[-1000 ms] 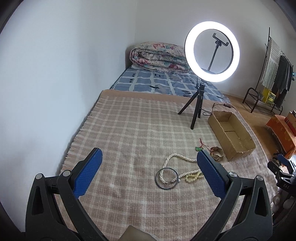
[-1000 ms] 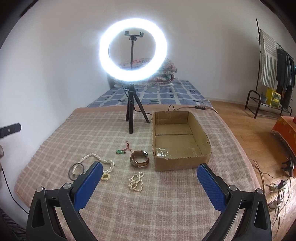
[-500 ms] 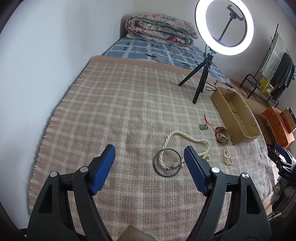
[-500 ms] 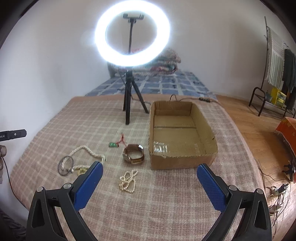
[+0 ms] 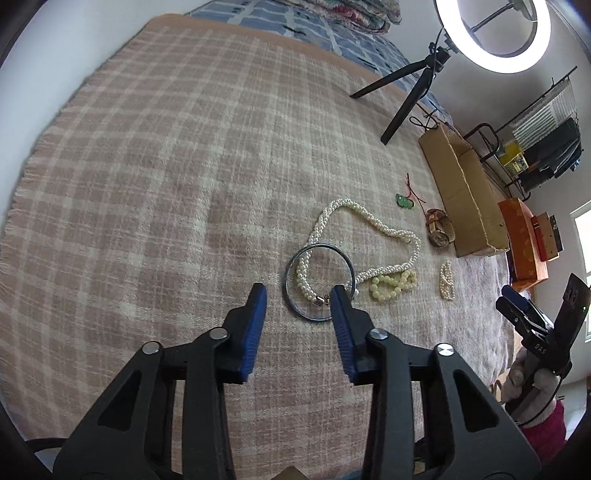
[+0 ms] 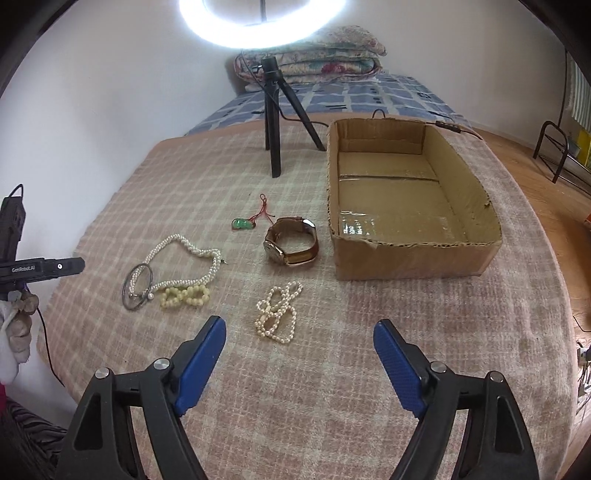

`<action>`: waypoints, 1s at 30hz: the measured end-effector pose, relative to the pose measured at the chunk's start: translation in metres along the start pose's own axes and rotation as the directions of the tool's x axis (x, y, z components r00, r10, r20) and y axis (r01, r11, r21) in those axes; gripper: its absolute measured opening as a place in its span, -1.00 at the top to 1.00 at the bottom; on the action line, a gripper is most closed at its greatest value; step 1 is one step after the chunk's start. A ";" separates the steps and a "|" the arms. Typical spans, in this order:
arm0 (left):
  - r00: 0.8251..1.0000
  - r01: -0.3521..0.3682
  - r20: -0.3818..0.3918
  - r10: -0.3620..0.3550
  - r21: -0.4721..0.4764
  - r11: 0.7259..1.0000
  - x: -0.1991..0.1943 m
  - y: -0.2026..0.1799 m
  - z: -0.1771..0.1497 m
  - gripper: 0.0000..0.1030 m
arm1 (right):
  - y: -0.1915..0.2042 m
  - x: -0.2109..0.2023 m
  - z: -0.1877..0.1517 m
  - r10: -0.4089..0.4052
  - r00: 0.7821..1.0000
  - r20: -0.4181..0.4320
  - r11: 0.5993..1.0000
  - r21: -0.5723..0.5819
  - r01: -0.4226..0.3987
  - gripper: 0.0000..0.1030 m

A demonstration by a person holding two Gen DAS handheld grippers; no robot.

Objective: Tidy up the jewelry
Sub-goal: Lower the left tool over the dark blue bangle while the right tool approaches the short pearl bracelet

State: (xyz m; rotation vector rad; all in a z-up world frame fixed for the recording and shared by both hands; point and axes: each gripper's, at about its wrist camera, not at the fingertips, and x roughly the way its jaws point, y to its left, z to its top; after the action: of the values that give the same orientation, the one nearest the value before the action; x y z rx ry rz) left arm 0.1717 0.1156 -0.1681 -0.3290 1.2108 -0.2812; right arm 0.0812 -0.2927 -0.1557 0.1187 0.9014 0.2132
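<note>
The left hand-held gripper (image 5: 297, 295), jaws just narrowed and empty, nears the bangle (image 5: 319, 282); it may snag the pearl necklace (image 5: 364, 221) lying across it. The right hand-held gripper (image 6: 299, 338) gapes wide, empty.

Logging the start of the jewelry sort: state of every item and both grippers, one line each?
Cardboard box: open top, empty.
Watch: strap fastened in a loop, on its side.
Metal bangle: flat on blanket, over the necklace's end.
Pearl necklace: unclasped, sprawled.
Yellow bead bracelet: lying twisted.
Small pearl strand: bunched, untouched.
Green pendant: loose on blanket.
Ring light: on.
Left gripper: jaws closing, nothing gripped.
Right gripper: open, empty.
</note>
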 end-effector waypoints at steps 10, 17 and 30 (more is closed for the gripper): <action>0.998 0.021 -0.064 -0.024 -0.038 0.999 0.034 0.007 0.023 0.42 | 0.005 0.021 0.003 -0.009 0.999 -0.045 1.000 -0.006 0.009 -0.63; 0.992 0.074 -0.109 -0.066 0.065 0.995 0.044 -0.031 0.023 0.42 | 0.005 0.030 0.004 -0.006 0.998 -0.065 1.000 0.001 0.006 -0.63; 0.979 0.084 -0.174 -0.102 -0.104 0.991 0.072 -0.033 0.032 0.42 | 0.004 0.038 0.005 -0.032 0.996 -0.080 0.999 -0.005 0.031 -0.63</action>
State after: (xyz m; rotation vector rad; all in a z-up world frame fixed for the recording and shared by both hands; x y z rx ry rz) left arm 0.2244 0.0610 -0.2072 -0.4520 1.3913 -0.3401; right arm 0.1074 -0.2800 -0.1808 0.0932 0.9821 0.1913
